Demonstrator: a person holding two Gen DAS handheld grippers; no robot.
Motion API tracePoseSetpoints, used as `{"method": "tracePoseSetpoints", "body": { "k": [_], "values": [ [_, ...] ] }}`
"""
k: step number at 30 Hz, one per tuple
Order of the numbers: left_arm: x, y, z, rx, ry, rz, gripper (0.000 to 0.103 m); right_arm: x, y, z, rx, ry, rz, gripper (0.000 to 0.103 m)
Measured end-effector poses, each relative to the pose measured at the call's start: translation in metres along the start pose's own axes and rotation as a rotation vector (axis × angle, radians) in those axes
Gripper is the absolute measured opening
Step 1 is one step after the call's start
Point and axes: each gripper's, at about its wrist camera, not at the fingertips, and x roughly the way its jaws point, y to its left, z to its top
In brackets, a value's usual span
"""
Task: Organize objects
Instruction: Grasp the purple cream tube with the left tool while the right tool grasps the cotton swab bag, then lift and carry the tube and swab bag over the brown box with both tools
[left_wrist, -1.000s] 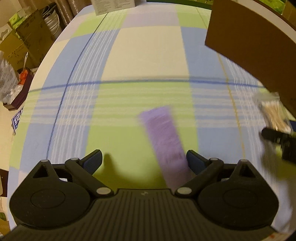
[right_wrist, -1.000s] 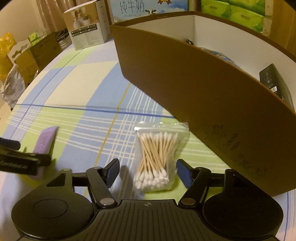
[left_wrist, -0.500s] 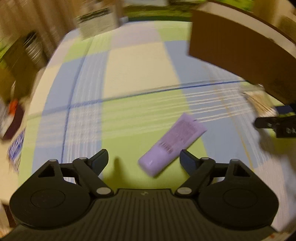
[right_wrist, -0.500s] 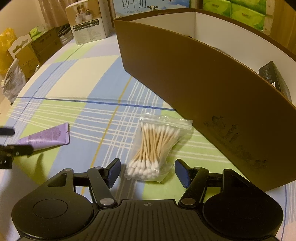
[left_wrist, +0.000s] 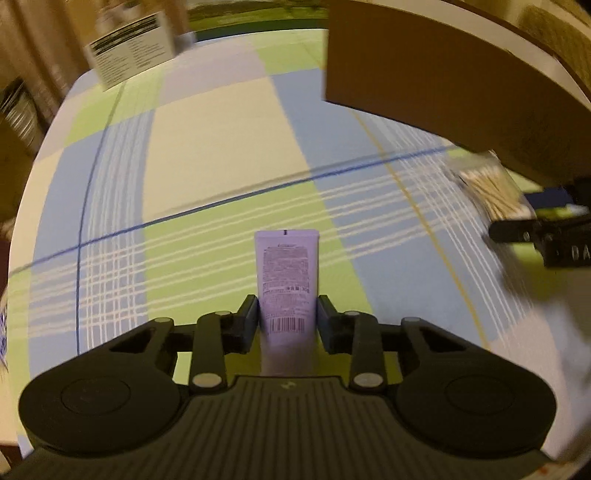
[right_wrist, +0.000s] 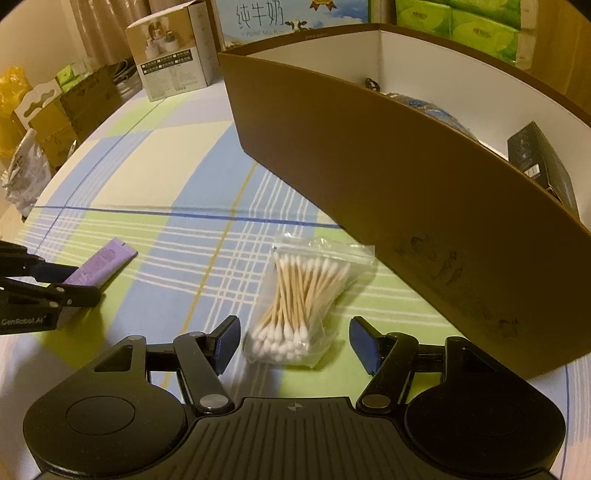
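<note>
Purple tube (left_wrist: 287, 284) sits low in the frame's centre, pinched between the left gripper's (left_wrist: 287, 317) closed-in fingers. Bag of cotton swabs (right_wrist: 295, 306) lies on the checked cloth (right_wrist: 177, 184) between the right gripper's (right_wrist: 293, 345) spread fingers, beside the brown box (right_wrist: 406, 192).

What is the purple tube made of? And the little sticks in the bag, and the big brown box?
The purple tube looks like soft matte plastic, with print and a barcode on it. The cotton swabs seem to be pale wooden sticks with fluffy white tips, inside a clear, shiny plastic bag. The brown box looks like thin, smooth cardboard, white inside.
</note>
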Motion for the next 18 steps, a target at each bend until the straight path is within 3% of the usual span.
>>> {"method": "tracePoseSetpoints", "body": {
  "k": [3, 7, 11, 18],
  "values": [
    [0.000, 0.005, 0.001, -0.089, 0.012, 0.014, 0.029, 0.004, 0.001, 0.003, -0.006, -0.002, 0.000, 0.063],
    [-0.003, 0.008, -0.001, -0.112, 0.041, 0.036, 0.029, 0.011, 0.000, 0.007, -0.010, 0.001, -0.017, 0.060],
    [-0.005, 0.011, -0.005, -0.121, 0.048, 0.044, 0.029, 0.013, 0.005, 0.008, -0.063, -0.004, -0.032, 0.039],
    [-0.007, 0.011, -0.010, -0.127, 0.038, 0.055, 0.029, 0.011, 0.010, 0.007, -0.095, 0.010, -0.008, 0.028]
  ]
}}
